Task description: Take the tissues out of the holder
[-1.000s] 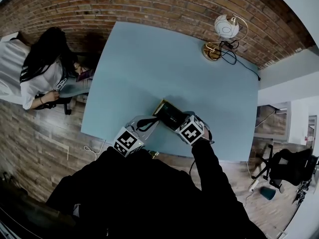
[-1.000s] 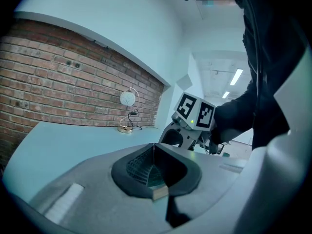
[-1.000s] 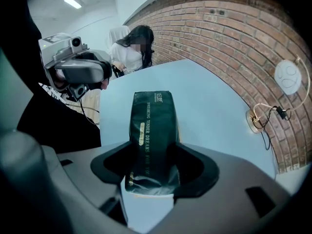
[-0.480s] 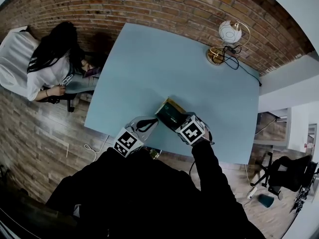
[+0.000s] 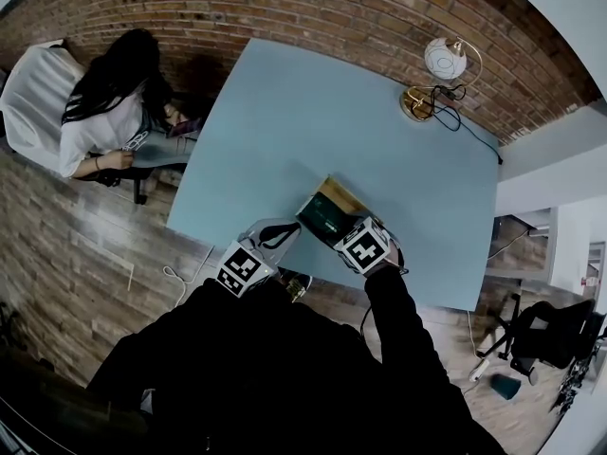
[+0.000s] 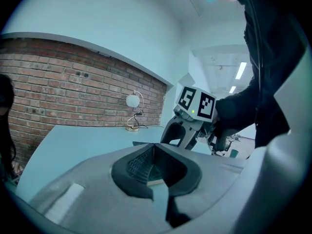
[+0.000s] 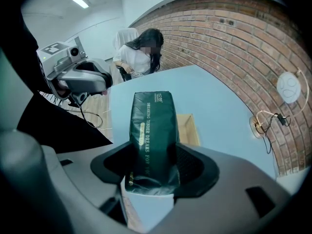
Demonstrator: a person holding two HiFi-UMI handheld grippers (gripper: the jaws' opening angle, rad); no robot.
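Right gripper (image 7: pixel 153 152) clamps the dark green tissue pack (image 7: pixel 151 126), now drawn out of the wooden holder (image 7: pixel 188 128) mid-frame; left gripper (image 6: pixel 154 147) closed, empty.

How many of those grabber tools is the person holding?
2. The left hand-held gripper is near the front edge of the table, jaws together, empty; the right hand-held gripper, beside it, grips the dark green tissue pack above the wooden holder. None seems hidden.
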